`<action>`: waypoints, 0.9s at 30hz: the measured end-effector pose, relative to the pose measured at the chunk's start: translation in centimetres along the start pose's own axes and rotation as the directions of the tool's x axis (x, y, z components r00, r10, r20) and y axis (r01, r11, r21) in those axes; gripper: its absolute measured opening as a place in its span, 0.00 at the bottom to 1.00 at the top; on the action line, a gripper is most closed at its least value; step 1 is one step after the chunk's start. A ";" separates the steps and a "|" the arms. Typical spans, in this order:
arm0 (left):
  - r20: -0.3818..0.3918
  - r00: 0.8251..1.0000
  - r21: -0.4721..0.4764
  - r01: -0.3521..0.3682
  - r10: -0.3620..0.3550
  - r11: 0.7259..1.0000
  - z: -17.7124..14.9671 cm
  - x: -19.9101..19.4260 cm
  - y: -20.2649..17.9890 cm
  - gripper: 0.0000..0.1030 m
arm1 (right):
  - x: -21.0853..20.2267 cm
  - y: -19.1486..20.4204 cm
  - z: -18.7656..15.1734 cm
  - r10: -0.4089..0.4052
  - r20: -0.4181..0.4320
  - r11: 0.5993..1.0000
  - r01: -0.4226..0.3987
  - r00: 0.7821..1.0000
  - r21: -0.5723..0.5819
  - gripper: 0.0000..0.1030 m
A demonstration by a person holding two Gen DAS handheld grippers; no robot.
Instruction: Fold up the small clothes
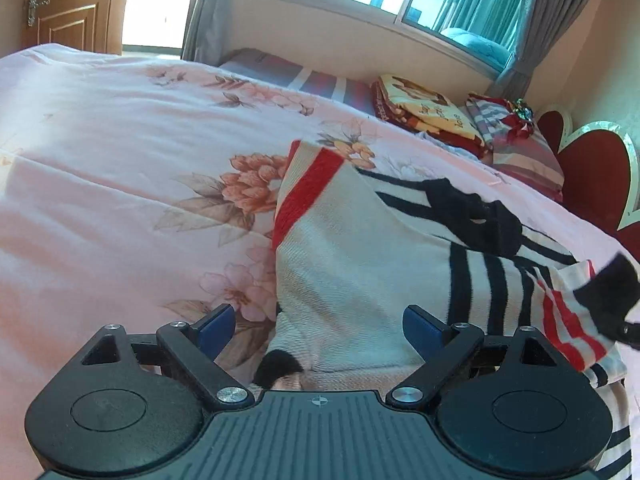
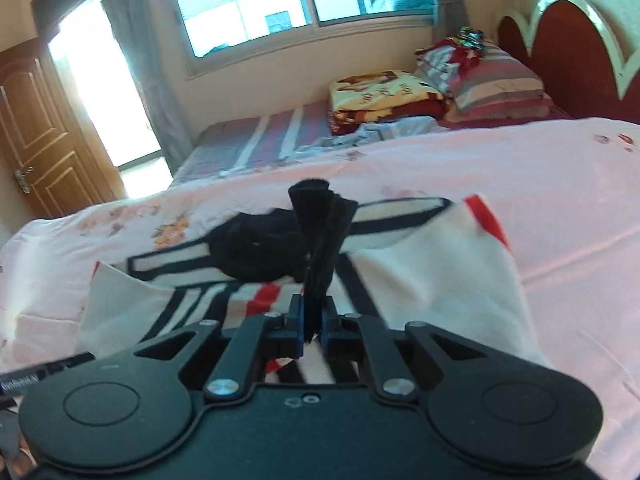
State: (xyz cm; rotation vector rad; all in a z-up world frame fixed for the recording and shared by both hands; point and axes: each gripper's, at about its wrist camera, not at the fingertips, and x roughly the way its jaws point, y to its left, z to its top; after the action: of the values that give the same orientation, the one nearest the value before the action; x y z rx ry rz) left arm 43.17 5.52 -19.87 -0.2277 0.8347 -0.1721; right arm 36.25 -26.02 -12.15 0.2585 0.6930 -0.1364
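The left gripper (image 1: 316, 330) tilts down toward the bed, its two blue-padded fingers (image 1: 216, 330) spread wide with nothing pressed between them. Beneath and just beyond them lies one small knitted sweater (image 1: 352, 280), white with black stripes and red bands, spread over the pink flowered quilt (image 1: 120, 160). Its black cuff (image 1: 278, 372) shows near the gripper's body, between the two fingers.

The right gripper (image 2: 314, 322) also points downward, and its jaws are closed tight on a strip of the sweater's black trim (image 2: 320, 240), which stands up out of the pads in a narrow fold. In the left wrist view that same gripper (image 1: 630, 326) shows at the right edge, where a striped red and white part of the sweater (image 1: 568, 320) is raised off the quilt. The rest of the garment lies on the quilt, a black patch (image 2: 256, 248) in its middle and a white part (image 2: 432, 280) to the right.

At the far side of the bed there is one folded blanket (image 2: 384, 96) with a yellow and red print, and one striped pillow (image 2: 496, 84) to its right, just before the red headboard (image 2: 572, 48). One window (image 2: 288, 0) sits in the far wall with grey curtains (image 2: 128, 60), and one wooden door (image 2: 36, 128) stands open at the far left.
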 end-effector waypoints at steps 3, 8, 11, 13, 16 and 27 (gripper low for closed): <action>-0.021 1.000 -0.008 -0.002 0.002 1.000 -0.1 1.1 -0.4 0.87 | 1.6 -3.3 -1.8 0.023 -0.117 0.995 -0.012 0.993 0.096 0.12; -0.012 1.000 -0.051 -0.021 0.020 0.998 1.8 1.9 0.1 0.87 | 1.5 -6.0 -2.1 0.071 -0.094 0.973 -0.048 0.993 0.224 0.25; -0.035 0.999 -0.082 -0.029 0.026 0.996 3.5 3.7 0.8 0.87 | 2.1 -7.0 -1.7 0.076 -0.089 0.964 -0.050 0.993 0.263 0.25; -0.016 0.999 -0.081 -0.036 0.035 0.996 4.3 4.8 0.9 0.87 | 2.5 -6.9 -1.7 0.097 -0.095 0.963 -0.069 0.991 0.261 0.17; 0.016 0.999 -0.092 -0.033 0.034 0.995 5.5 6.0 1.2 0.36 | 1.9 -5.1 -1.4 0.062 -0.057 0.990 -0.055 0.996 0.128 0.08; 0.099 0.988 -0.158 -0.098 0.114 0.983 6.7 7.5 2.3 0.25 | 3.1 -5.7 -1.5 -0.028 -0.050 0.998 0.031 0.998 0.053 0.19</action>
State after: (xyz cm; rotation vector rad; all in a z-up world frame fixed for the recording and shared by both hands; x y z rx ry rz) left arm 53.27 6.85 -21.47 -0.3332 0.7510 0.0050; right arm 36.50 -31.22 -16.32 0.3039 0.7427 -0.1774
